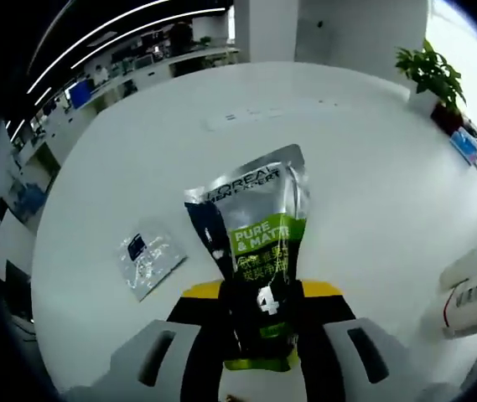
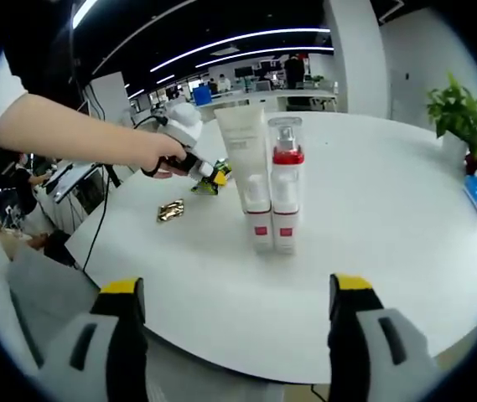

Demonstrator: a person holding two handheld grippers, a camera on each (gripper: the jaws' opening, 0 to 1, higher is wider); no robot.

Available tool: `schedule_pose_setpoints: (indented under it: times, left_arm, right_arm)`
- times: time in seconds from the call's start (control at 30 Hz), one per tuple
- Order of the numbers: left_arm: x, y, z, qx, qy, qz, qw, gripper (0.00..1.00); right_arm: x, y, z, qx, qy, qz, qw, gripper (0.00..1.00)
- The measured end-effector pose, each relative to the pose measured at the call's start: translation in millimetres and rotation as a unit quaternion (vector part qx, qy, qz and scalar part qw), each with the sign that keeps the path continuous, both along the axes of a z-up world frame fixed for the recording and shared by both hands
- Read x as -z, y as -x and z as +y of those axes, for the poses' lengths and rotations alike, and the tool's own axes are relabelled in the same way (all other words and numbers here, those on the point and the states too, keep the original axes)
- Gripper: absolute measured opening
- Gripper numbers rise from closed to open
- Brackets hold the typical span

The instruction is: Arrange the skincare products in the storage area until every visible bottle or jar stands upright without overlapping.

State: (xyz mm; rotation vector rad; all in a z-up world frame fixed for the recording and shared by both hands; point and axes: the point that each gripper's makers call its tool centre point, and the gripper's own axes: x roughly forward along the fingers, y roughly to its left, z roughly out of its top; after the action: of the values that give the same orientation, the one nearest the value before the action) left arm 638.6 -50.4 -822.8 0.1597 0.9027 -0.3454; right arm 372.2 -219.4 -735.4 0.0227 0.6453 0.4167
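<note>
**Foil sachet clamped in left gripper; two containers already upright**

Yellow-tipped jaws of the left gripper are closed on a L'Oréal sachet, silver top with green panel, held above the white table. A second, smaller silver sachet lies flat at about 9 o'clock from it.

Right gripper has its jaws wide apart, nothing between them. Beyond, at 12 o'clock, a white tube and a clear-capped pump bottle stand upright, touching side by side. Farther, at 10 o'clock, the person's hand carries the left gripper.

Judgement: step in hand is placing the held sachet. Next move calls for setting it near the standing pair, upright if it will stand, without overlap.
</note>
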Motion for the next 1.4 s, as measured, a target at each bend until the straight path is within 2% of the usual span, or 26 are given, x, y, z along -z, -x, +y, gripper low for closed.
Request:
schedule_pose_setpoints:
  times: [0.23,0.5,0.57,0.6,0.63,0.87,1.4]
  left_arm:
    - [-1.6,5.7,4,-0.011,0.018,0.003,0.9998,0.16]
    - [-4.2,13.8,12,-0.015,0.025,0.001,0.9996,0.12]
    - [-8.2,13.8,12,-0.019,0.036,-0.009,0.9991,0.11]
    - [-11.6,10.6,11,-0.024,0.055,-0.021,0.998,0.1]
    - [-12.7,9.3,12,-0.027,0.059,-0.023,0.9976,0.1]
    - [-21.8,12.8,17,-0.022,0.063,-0.039,0.997,0.09]
    - [-34.7,40.7,20,-0.022,0.072,-0.048,0.996,0.09]
  right_arm:
    - [0.0,0,0,0.0,0.002,-0.001,1.0,0.91]
    - [0.2,0,1,-0.005,0.005,-0.003,1.0,0.9]
    - [0.2,0,1,-0.006,0.007,-0.003,1.0,0.9]
    - [0.0,0,1,-0.006,0.007,-0.004,0.9999,0.9]
    - [-0.1,0,1,-0.007,0.008,-0.005,0.9999,0.9]
    - [-1.0,0,2,-0.01,0.009,-0.008,0.9999,0.9]
    - [-4.2,1,4,-0.019,0.02,-0.021,0.9994,0.89]
